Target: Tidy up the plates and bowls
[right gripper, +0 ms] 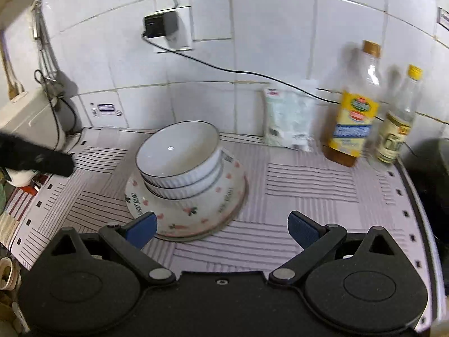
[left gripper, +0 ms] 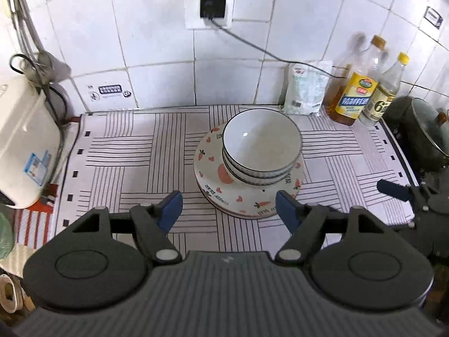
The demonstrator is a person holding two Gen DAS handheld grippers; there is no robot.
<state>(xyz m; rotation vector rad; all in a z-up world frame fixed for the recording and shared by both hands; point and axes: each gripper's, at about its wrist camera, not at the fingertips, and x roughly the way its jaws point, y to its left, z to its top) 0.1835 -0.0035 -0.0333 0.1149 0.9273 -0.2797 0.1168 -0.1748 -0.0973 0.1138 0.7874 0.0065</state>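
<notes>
Left wrist view: we see our left tongs (left gripper: 228,209) standing apart with nothing between the blue pads (left gripper: 169,206), held above the counter (left gripper: 123,154). Just beyond the tips sits the stack: two white ribbed bowls (left gripper: 261,143) nested one in the other, resting on the patterned plates (left gripper: 224,193) with hearts and carrots. The stack lies ahead of the tongs and a little toward the right pad, apart from both pads. The plates rest on the striped mat (left gripper: 112,151) that covers the counter, roughly in its middle. At the right edge of this view we catch the right tongs (left gripper: 393,189), away from the stack.

In the right wrist view, our right tongs (right gripper: 223,226) are also spread wide and empty. Here the bowls (right gripper: 179,151) and plates (right gripper: 196,219) lie ahead and toward the left pad, whose tip overlaps the plate rim in the picture; we cannot tell whether it touches. Behind the stack, against the tiled wall (right gripper: 252,28), stand a white bag (right gripper: 289,118) and two bottles (right gripper: 353,118).
</notes>
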